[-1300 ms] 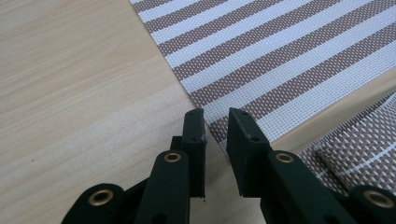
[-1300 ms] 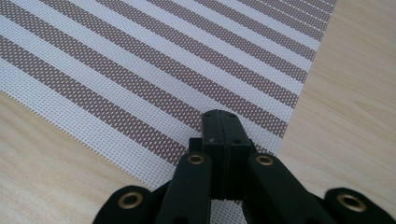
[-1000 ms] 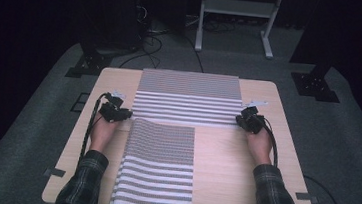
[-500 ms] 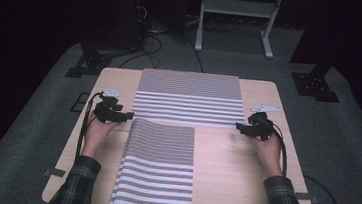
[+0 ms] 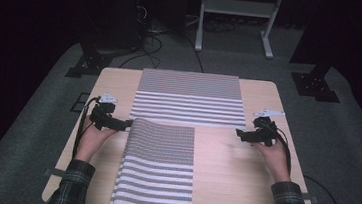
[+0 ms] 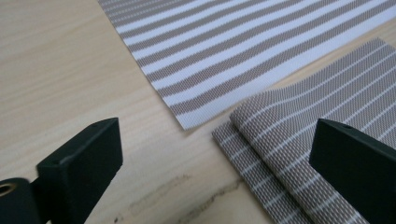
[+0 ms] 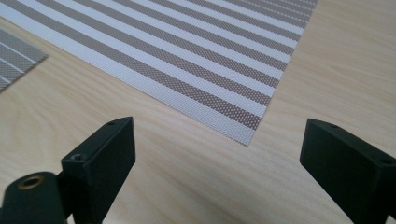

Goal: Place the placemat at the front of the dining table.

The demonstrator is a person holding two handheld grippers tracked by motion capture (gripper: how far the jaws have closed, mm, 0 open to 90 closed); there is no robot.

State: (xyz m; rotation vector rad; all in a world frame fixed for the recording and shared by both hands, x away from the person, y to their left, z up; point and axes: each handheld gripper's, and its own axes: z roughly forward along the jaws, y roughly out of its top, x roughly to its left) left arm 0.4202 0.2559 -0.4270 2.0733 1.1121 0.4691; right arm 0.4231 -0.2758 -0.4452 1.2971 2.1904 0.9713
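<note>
A striped beige-and-white mat [image 5: 189, 100] lies flat across the far half of the wooden table [image 5: 232, 177]. A second striped mat [image 5: 158, 167] lies nearer, its far end folded over itself. My left gripper [image 5: 125, 123] rests beside that folded corner. In the left gripper view its jaws [image 6: 215, 158] have just been opening and stand wide, with bare wood between them and the folded mat [image 6: 299, 140] by one jaw. My right gripper [image 5: 238, 133] sits off the far mat's near right corner [image 7: 247, 135]. Its jaws [image 7: 217, 158] have also just opened, with nothing between them.
Bare wood lies to the right of the near mat and along both side edges of the table. Beyond the far edge stand a white metal frame [image 5: 235, 17], dark stand bases [image 5: 316, 85] and cables on the grey floor.
Both grippers have let go of the far mat's near corners, opened, and drawn outward and toward the person. The far mat now lies flat.
</note>
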